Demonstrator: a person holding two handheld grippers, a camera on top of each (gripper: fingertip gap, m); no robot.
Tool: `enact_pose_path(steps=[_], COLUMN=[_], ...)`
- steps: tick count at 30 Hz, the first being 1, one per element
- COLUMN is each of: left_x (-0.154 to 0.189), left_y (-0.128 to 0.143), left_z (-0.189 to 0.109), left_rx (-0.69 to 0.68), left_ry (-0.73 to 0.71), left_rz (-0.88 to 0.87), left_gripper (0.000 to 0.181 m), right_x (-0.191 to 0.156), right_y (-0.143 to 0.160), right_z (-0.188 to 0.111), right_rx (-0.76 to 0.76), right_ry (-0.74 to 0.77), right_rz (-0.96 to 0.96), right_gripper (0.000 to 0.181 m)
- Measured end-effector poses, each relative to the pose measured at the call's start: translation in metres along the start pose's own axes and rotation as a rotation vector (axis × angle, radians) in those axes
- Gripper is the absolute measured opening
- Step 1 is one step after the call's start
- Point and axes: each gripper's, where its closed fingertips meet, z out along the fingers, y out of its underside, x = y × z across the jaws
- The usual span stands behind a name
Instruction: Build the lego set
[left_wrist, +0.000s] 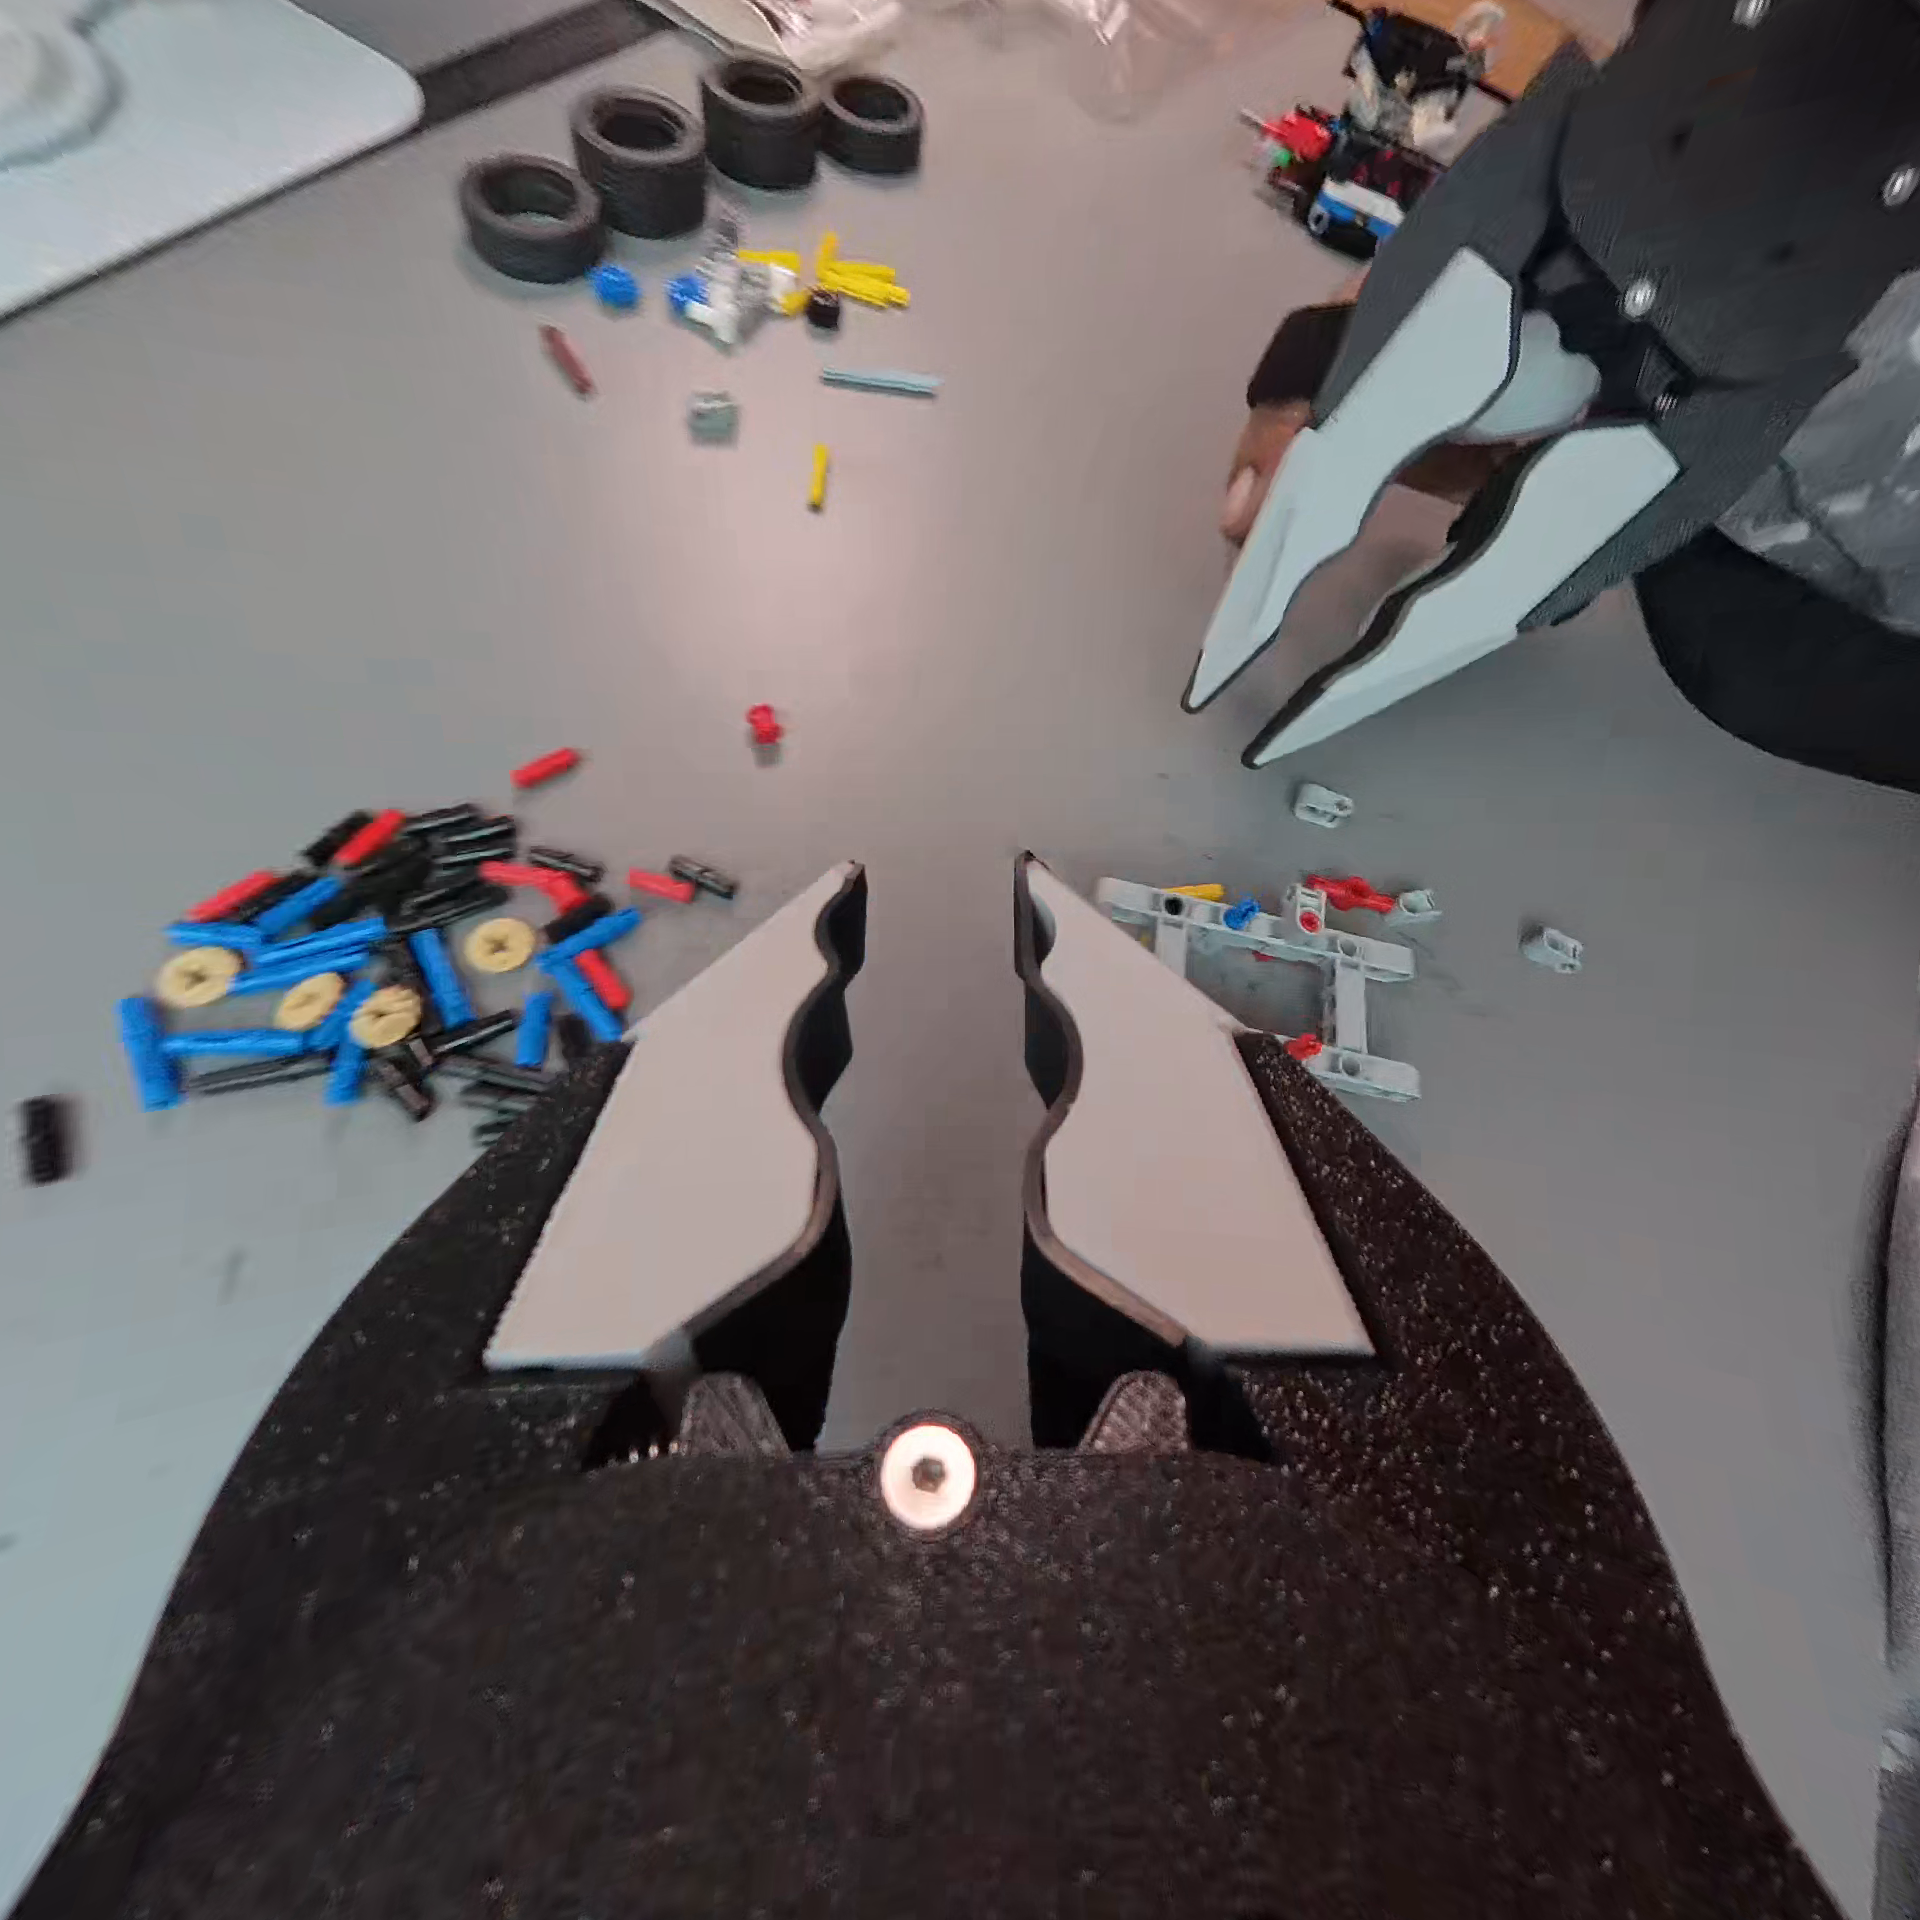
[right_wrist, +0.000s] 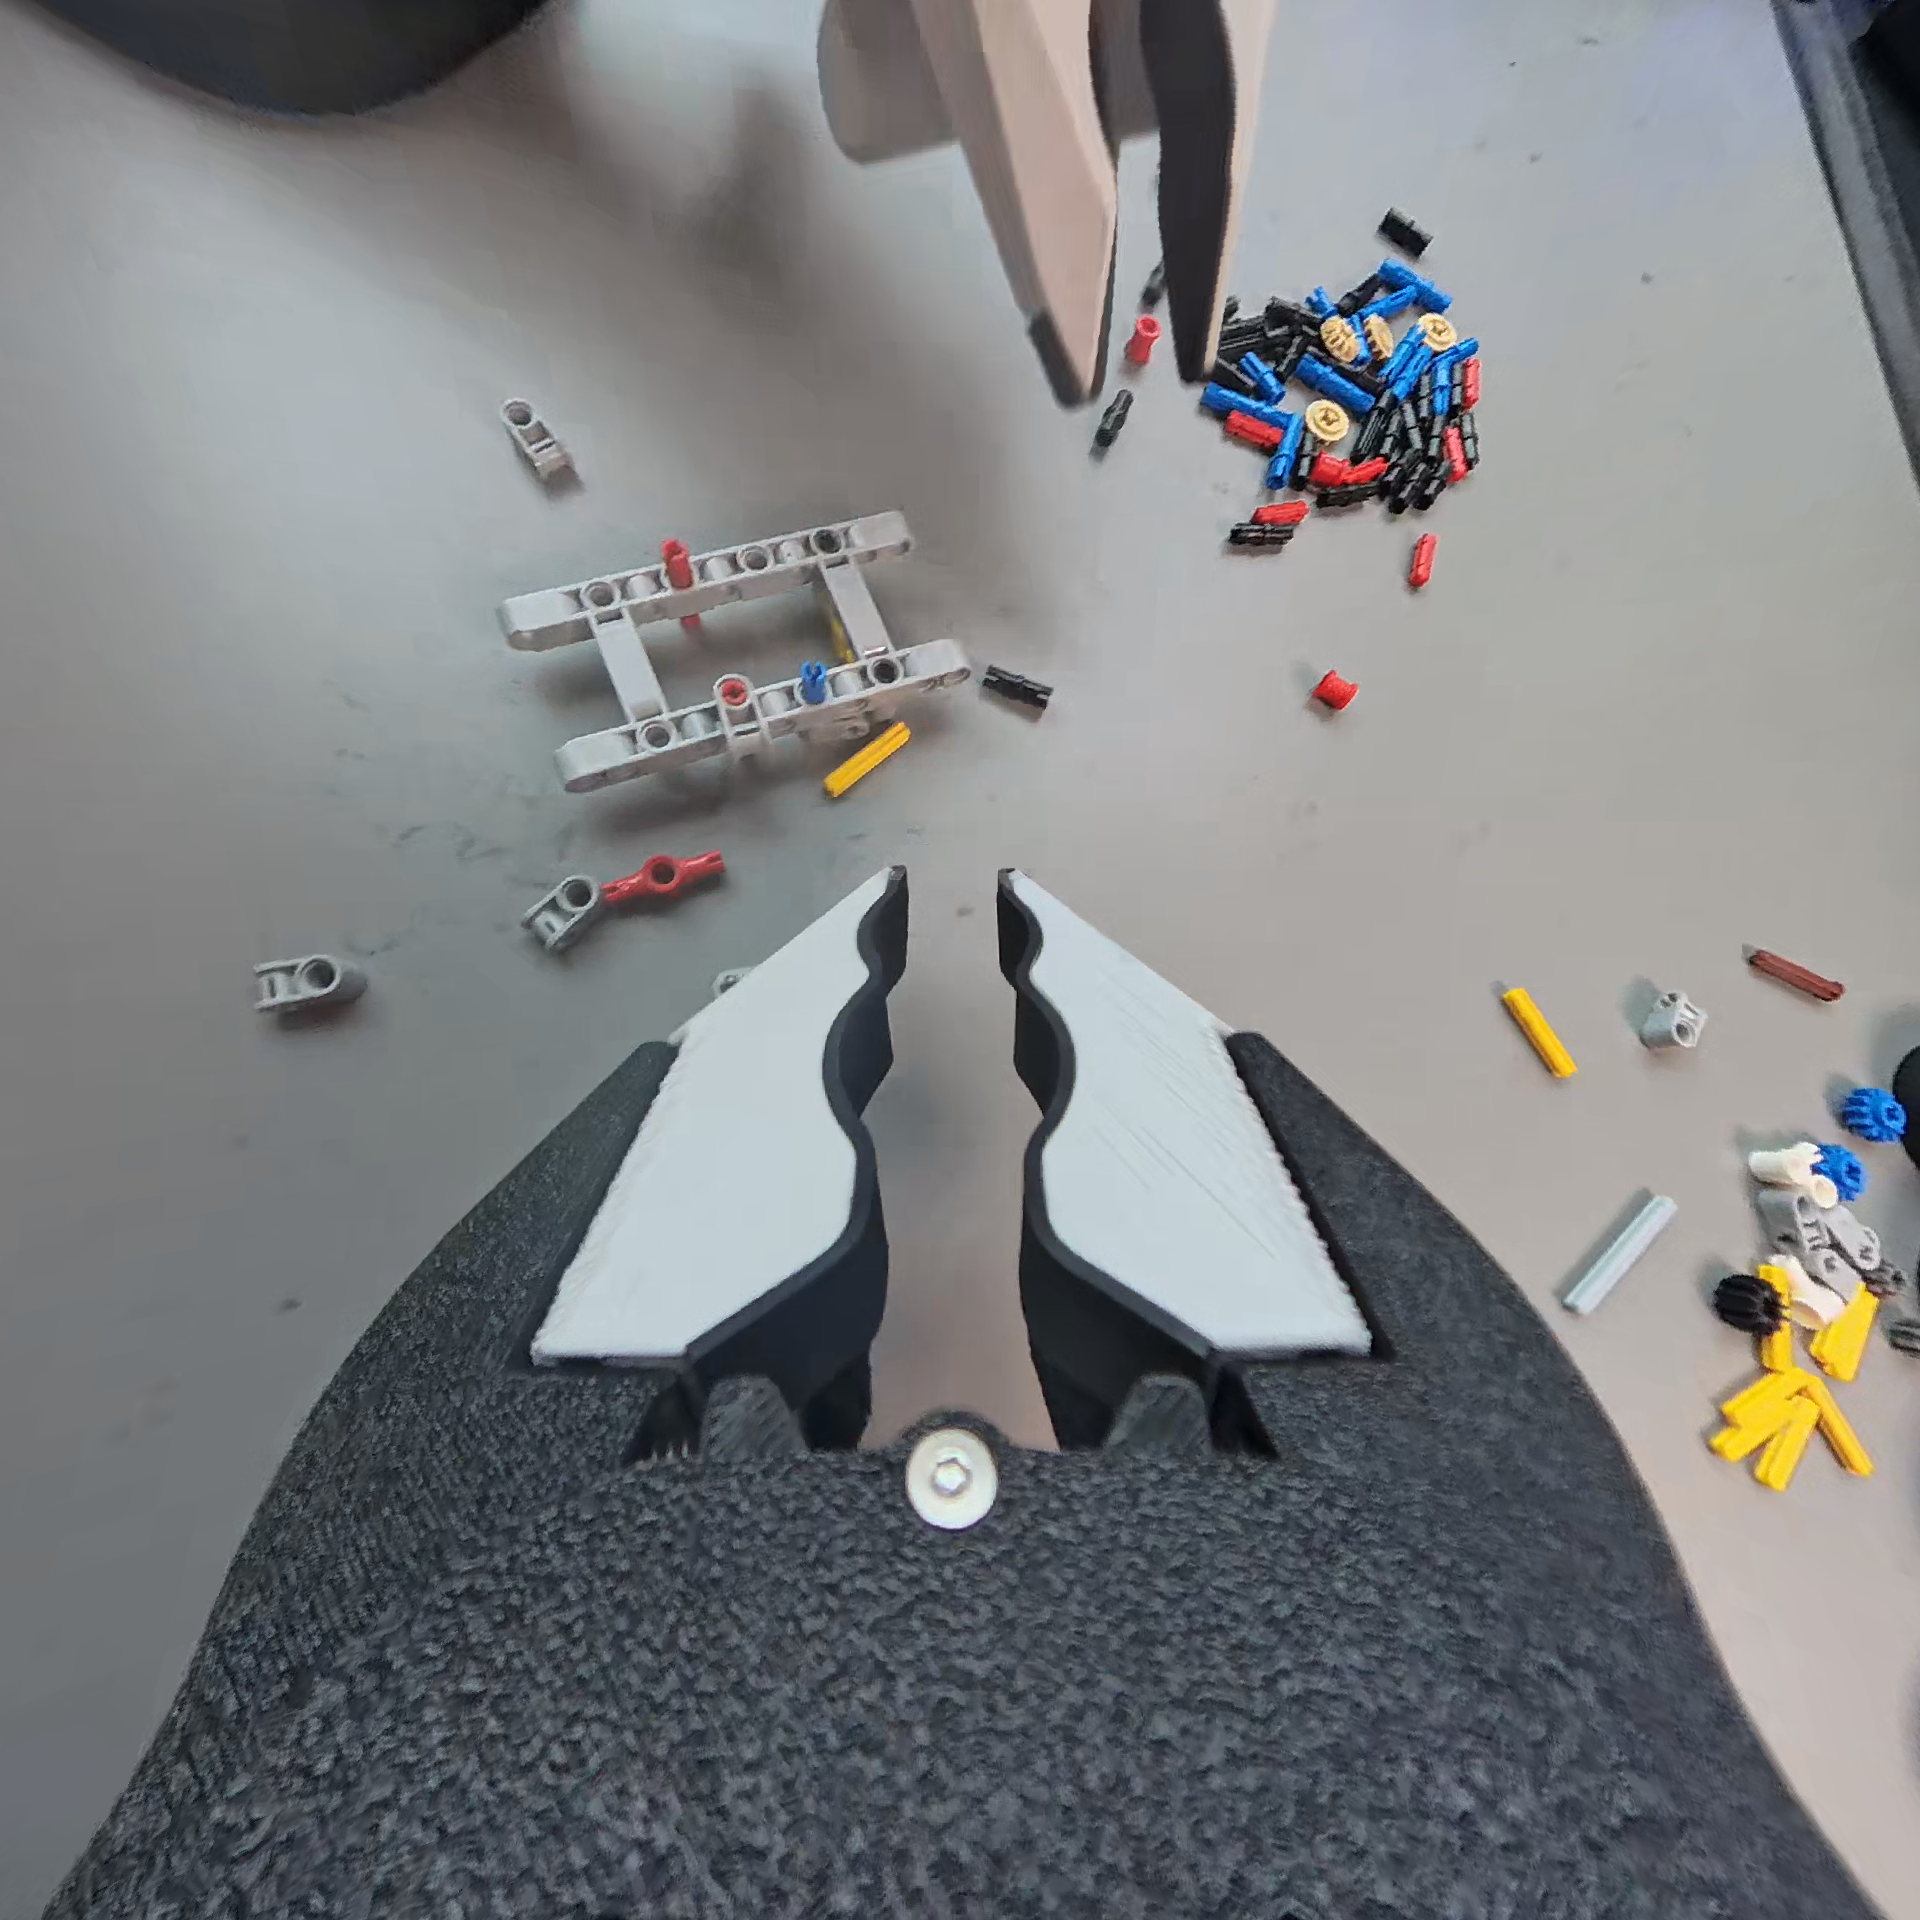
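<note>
A grey beam frame (right_wrist: 727, 655) with red and blue pins lies flat on the grey table, left of and beyond my right gripper (right_wrist: 951, 878); it also shows in the left wrist view (left_wrist: 1268, 951), just right of my left gripper (left_wrist: 940, 862). Both grippers are open and empty, hovering above bare table. A pile of blue, red and black pins with tan gears (left_wrist: 384, 966) lies left of the left gripper and shows at the upper right of the right wrist view (right_wrist: 1351, 405). A red connector (right_wrist: 663, 876) and a yellow axle (right_wrist: 868, 758) lie by the frame.
Several black tyres (left_wrist: 686, 156) stand at the back. Yellow, blue and grey parts (left_wrist: 769, 281) lie in front of them and show at the right of the right wrist view (right_wrist: 1797, 1309). A partly built model (left_wrist: 1351, 156) sits far right. Small grey connectors (right_wrist: 310, 982) lie scattered. My right fingertips sit around 11 centimetres from my left ones. The yellow axle (right_wrist: 868, 758) is about 4 centimetres from my right fingertips.
</note>
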Motion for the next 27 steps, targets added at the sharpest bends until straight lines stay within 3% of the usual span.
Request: enact_pose_path(steps=[4, 9, 13, 16, 24, 27], left_x=[0.012, 0.009, 0.007, -0.004, -0.059, -0.047], left_y=[0.022, 0.024, 0.025, 0.021, -0.007, 0.000], left_z=[0.041, 0.052, 0.053, 0.052, 0.007, 0.007], left_rx=[-0.134, -0.181, -0.228, -0.223, -0.091, -0.102], left_ry=[0.033, -0.011, -0.064, -0.131, -0.310, -0.194], left_rz=[0.020, 0.086, 0.232, 0.264, 0.168, 0.138], left_gripper=[0.026, 0.016, 0.000, 0.000, 0.000, 0.000], right_x=[-0.020, -0.021, -0.014, -0.014, -0.018, -0.019], right_y=[0.008, 0.004, -0.007, -0.012, -0.009, -0.010], right_z=[-0.011, -0.015, -0.005, 0.009, 0.035, 0.037], right_rx=[-0.032, -0.008, 0.028, 0.010, -0.105, -0.118], right_ry=[-0.087, -0.078, -0.033, -0.015, 0.005, -0.008], right_rz=[-0.004, -0.010, 0.018, 0.049, 0.091, 0.104], right_gripper=[0.022, 0.021, 0.019, 0.018, 0.016, 0.013])
